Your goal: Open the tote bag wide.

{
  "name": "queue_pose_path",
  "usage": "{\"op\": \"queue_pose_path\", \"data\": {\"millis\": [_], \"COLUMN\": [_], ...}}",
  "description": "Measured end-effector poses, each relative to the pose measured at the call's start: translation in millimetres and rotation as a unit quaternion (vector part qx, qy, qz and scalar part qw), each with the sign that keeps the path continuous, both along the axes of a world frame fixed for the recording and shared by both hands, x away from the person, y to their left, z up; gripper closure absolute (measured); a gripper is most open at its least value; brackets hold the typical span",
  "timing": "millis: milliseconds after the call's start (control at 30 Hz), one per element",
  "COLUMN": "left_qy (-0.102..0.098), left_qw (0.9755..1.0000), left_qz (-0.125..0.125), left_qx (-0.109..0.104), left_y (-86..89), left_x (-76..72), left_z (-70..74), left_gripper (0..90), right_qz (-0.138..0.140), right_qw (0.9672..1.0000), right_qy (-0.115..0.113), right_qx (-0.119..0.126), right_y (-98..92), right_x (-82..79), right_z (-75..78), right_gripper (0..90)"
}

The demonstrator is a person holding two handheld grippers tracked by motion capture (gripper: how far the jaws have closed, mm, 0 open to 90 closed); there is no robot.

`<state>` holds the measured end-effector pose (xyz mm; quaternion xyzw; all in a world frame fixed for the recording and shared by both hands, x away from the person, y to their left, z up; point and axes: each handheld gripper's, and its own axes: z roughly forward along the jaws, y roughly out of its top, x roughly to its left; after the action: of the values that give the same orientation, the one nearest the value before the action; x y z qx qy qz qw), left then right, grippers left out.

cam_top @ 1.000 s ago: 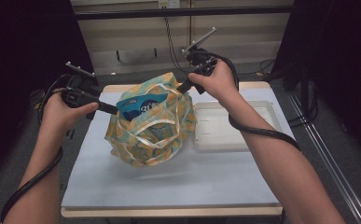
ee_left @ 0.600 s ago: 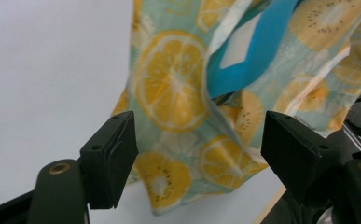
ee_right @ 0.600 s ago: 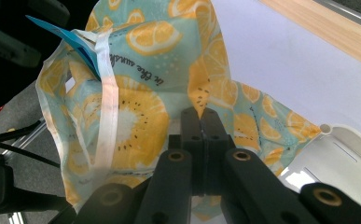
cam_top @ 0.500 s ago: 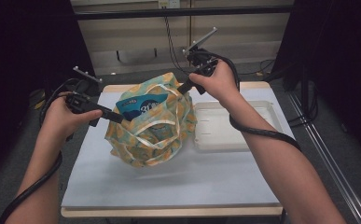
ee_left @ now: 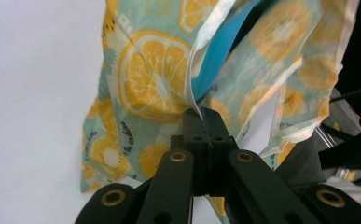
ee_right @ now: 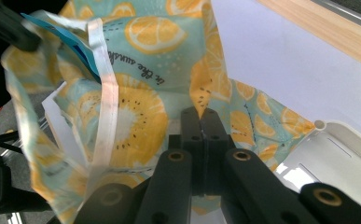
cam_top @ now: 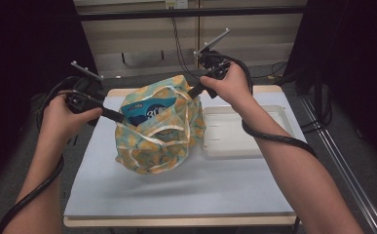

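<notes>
Though crumpled, citrus-printed bag (cam_top: 158,129)

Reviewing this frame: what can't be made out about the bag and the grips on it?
- What the blue packet is: high view, the fruit-print bag covers most of it and its print is too small to read.
- Cloth under the left gripper: left gripper view, shut fingers hide it.
- The same at the right gripper.
- The white tray, cut off in the right gripper view.

Left claw (ee_left: 201,114), right claw (ee_right: 200,114) clamped.
</notes>
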<state>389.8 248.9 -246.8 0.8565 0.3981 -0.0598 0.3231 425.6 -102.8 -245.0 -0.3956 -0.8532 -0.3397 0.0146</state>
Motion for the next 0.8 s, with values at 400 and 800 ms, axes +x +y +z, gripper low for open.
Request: {"op": "queue_pose_path", "data": {"millis": [400,800], "left_qy": [-0.052,-0.048], "left_qw": [0.9965,0.9951], "left_qz": [0.042,0.079], "left_qx": [-0.05,-0.035], "left_y": [-7.0,-21.4], "left_x": [23.4,60.0], "left_z": [37.8,10.3], "left_gripper": [90.0,90.0], "right_qz": [-0.003,-0.004], "right_qw": [1.0,0.9998], "right_qy": [0.008,0.019], "right_qx": [-0.002,-0.008], "right_y": [-6.4,-17.5], "right_x": [0.2,1.9], "right_z": [-4.7,-14.5], "right_gripper": [90.0,90.0]}}
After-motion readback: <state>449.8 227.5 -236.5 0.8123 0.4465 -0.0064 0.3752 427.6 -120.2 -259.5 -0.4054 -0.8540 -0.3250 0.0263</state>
